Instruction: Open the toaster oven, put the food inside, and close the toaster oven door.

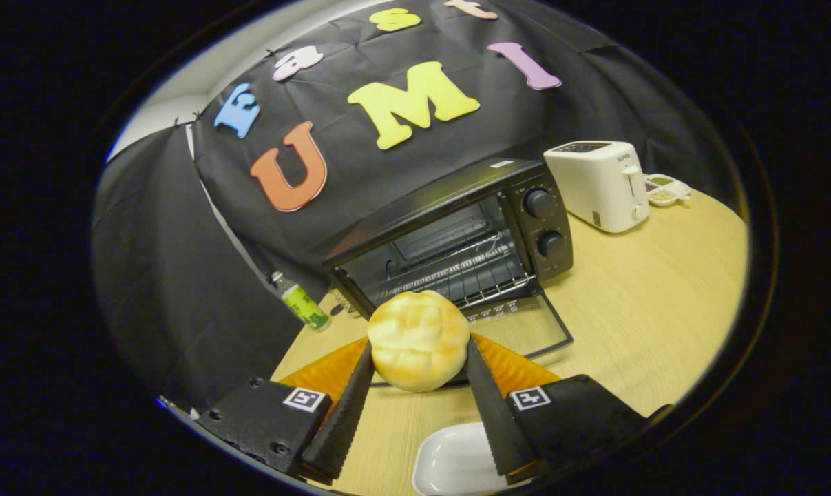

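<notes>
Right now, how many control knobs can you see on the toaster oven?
2. Both sit on the toaster oven panel, right of its open door: upper knob, lower knob directly beneath. The gripper holds the bun in front.

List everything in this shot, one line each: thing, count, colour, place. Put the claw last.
Toaster oven: one, black, on the table beyond the claw, door down and open.
Oven door: one, glass in a dark frame, lying flat toward the claw.
Rack: one, metal wire, inside the oven.
Bun: one, pale golden, between the fingers, in front of the open oven.
Toaster: one, white, right of the oven.
Divided dish: one, white, beyond the toaster.
Bottle: one, green label, left of the oven.
White dish: one, under the claw.
Table: one, light wood.
Claw: one, shut on the bun.
</notes>
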The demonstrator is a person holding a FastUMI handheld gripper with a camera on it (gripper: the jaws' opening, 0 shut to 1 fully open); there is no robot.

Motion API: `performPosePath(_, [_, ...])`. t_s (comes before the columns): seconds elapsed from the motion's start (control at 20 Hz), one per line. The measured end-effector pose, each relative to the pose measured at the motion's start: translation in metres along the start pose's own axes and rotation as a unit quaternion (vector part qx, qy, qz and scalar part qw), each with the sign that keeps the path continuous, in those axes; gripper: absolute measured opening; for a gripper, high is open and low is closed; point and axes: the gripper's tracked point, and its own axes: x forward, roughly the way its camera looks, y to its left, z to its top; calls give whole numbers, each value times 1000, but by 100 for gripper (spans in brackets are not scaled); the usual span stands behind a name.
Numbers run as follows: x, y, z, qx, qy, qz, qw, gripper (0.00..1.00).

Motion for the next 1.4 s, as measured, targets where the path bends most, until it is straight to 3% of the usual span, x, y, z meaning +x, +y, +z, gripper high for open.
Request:
performPosePath(0.15, [34, 1, 26, -39, -38, 15, 998, 83])
performPosePath(0.35, [90, -13, 25, -94, -15, -13, 995, 83])
performPosePath(0.65, [147, -19, 33, -96, 0, -20, 995, 83])
performPosePath(0.95, [184, -25, 61, -134, -21, -44, 990, 83])
performPosePath(1.15, [197, -27, 53, -120, -7, -44, 992, 83])
performPosePath(1.3, [196, -25, 55, -134, -11, -40, 990, 94])
performPosePath(1.4, [186, -29, 57, -128, -12, -41, 991, 95])
